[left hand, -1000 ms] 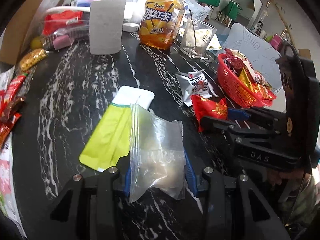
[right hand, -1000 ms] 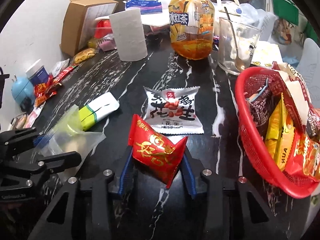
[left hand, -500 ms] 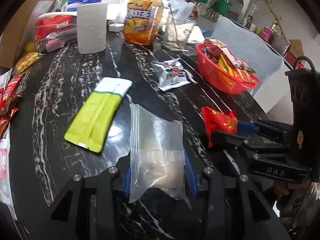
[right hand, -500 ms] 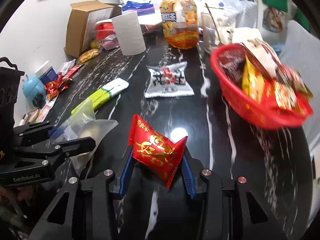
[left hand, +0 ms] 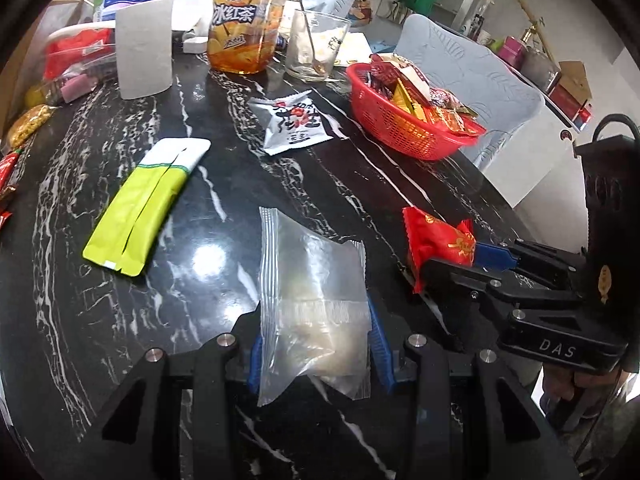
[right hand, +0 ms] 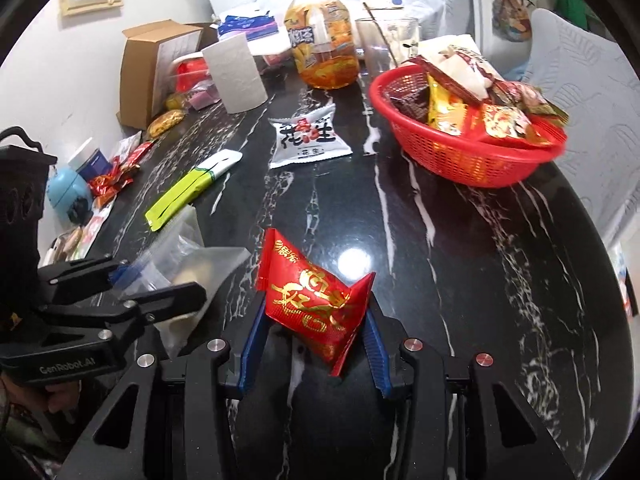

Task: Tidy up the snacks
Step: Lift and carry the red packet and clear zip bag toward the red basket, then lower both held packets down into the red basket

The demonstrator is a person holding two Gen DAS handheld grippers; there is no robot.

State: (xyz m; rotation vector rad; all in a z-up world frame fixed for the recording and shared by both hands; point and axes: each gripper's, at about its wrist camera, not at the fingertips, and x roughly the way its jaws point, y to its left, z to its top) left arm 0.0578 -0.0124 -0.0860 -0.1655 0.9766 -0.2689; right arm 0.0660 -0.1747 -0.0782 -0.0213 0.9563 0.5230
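Snacks lie scattered over a black marble table (left hand: pixel 100 280): a white peanut packet (left hand: pixel 294 124) near the middle, a yellow-green pouch (left hand: pixel 144 208) lying flat to its left, and a red basket (left hand: pixel 400 128) piled with wrappers toward the far right edge. The left gripper (left hand: pixel 314 344) is clamped on a clear zip bag (left hand: pixel 312 304), its blue pads pressing both side edges of the bag, which is held above the tabletop with the zip strip running along its left side. The right gripper (right hand: pixel 312 344) is closed on a red snack packet (right hand: pixel 314 296) with gold lettering, pinched between its blue pads and tilted, just beside the bag. Behind the peanut packet stand a paper roll (left hand: pixel 144 48), an iced tea bottle (left hand: pixel 244 28) and a glass with a spoon (left hand: pixel 314 46).
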